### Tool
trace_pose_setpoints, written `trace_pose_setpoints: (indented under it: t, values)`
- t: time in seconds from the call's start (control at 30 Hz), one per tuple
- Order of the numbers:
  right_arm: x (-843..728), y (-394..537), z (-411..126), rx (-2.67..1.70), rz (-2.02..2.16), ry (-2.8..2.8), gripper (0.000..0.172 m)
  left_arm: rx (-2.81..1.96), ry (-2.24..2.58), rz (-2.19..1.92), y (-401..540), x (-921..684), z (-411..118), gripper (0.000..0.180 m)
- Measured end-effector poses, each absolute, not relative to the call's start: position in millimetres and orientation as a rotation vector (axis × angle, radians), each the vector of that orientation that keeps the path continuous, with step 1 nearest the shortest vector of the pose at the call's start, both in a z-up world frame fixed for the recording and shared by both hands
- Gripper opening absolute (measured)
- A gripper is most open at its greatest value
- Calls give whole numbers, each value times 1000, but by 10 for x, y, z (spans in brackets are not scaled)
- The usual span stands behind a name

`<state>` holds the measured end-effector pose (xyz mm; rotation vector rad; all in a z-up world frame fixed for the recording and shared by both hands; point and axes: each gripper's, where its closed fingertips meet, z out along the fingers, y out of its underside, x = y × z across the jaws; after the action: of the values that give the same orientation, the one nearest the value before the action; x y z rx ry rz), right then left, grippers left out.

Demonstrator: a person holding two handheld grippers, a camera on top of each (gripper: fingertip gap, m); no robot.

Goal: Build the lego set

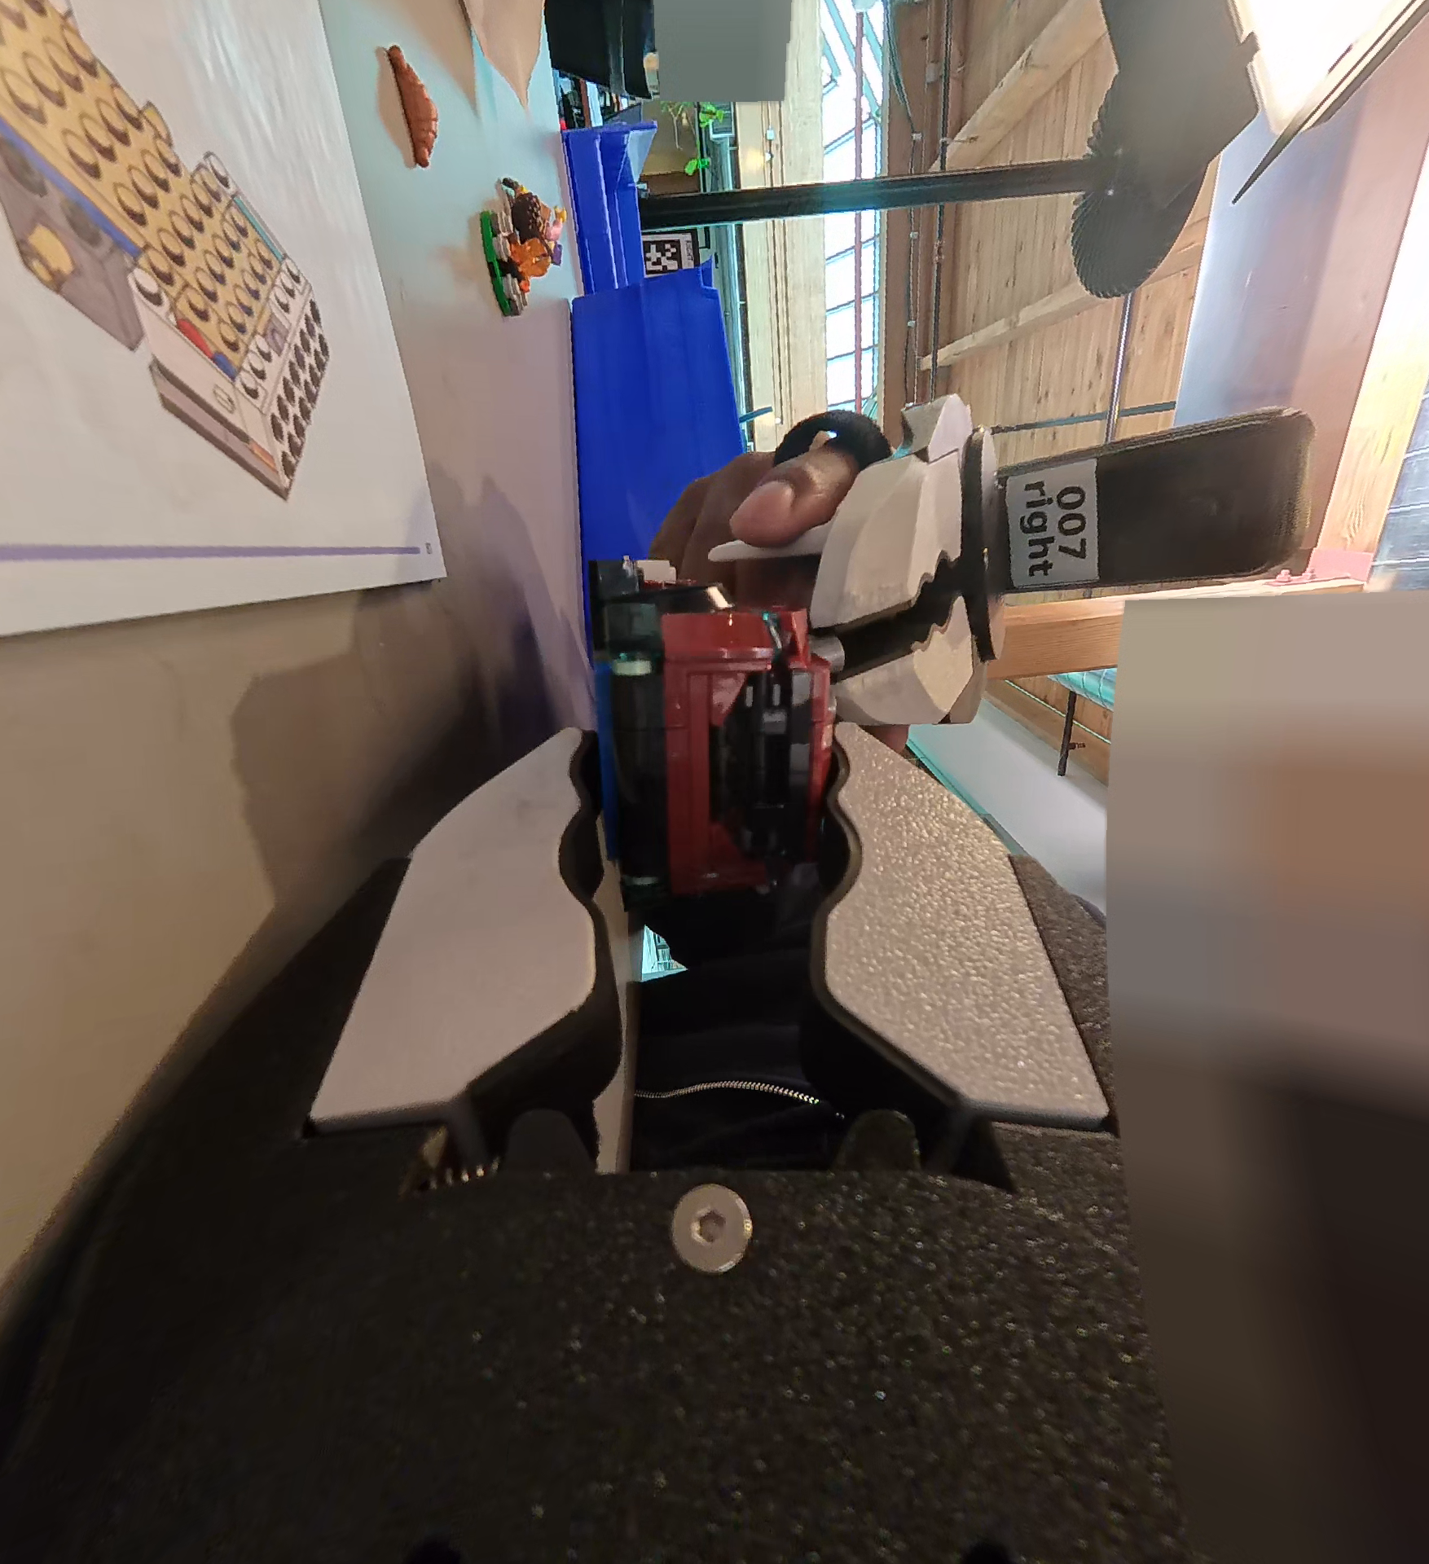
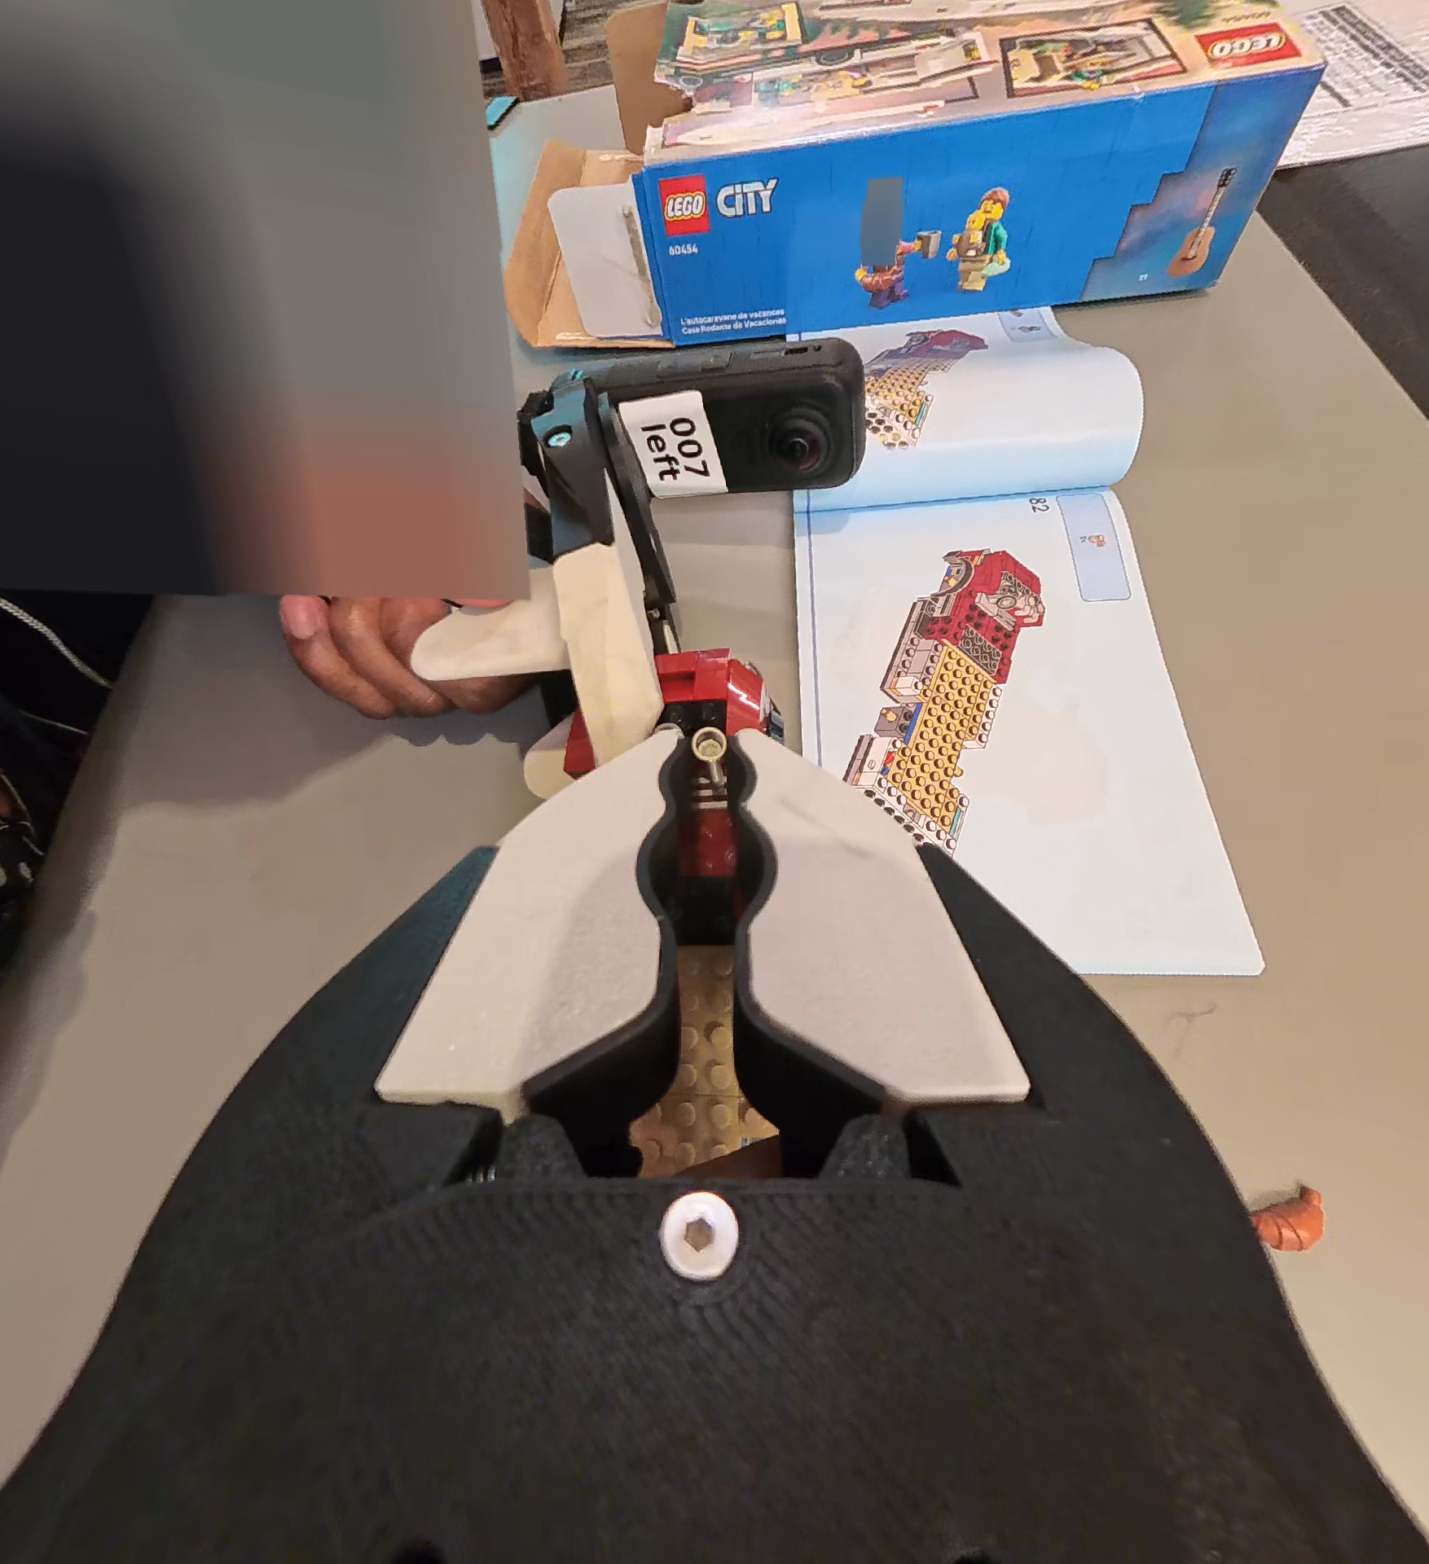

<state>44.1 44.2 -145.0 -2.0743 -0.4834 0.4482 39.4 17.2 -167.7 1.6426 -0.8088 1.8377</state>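
Steadying the red brick-built vehicle cab (image 1: pixel 720 745) between its clamped fingers, the left gripper (image 1: pixel 711 812) is bracing well while the right gripper (image 2: pixel 709 749) is pinching 1 small tan pin piece (image 2: pixel 709 746), best pressed in squarely.

The left gripper (image 1: pixel 715 812), turned on its side, clamped a red brick model (image 1: pixel 728 762) between wide-set fingers, a hand (image 2: pixel 372 660) at its trigger. The right gripper (image 2: pixel 709 749), jaws nearly closed, pinched a small tan pin (image 2: pixel 708 746) at twelve o'clock.
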Motion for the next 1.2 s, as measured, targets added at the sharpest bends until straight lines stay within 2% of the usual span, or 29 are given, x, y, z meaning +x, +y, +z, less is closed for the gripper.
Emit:
trace_pose_setpoints:
  t: [1.2]
  values:
    - [396,473,-1436,-2106,437,-582,7,1615,-766,1840,166,393,-1657,49]
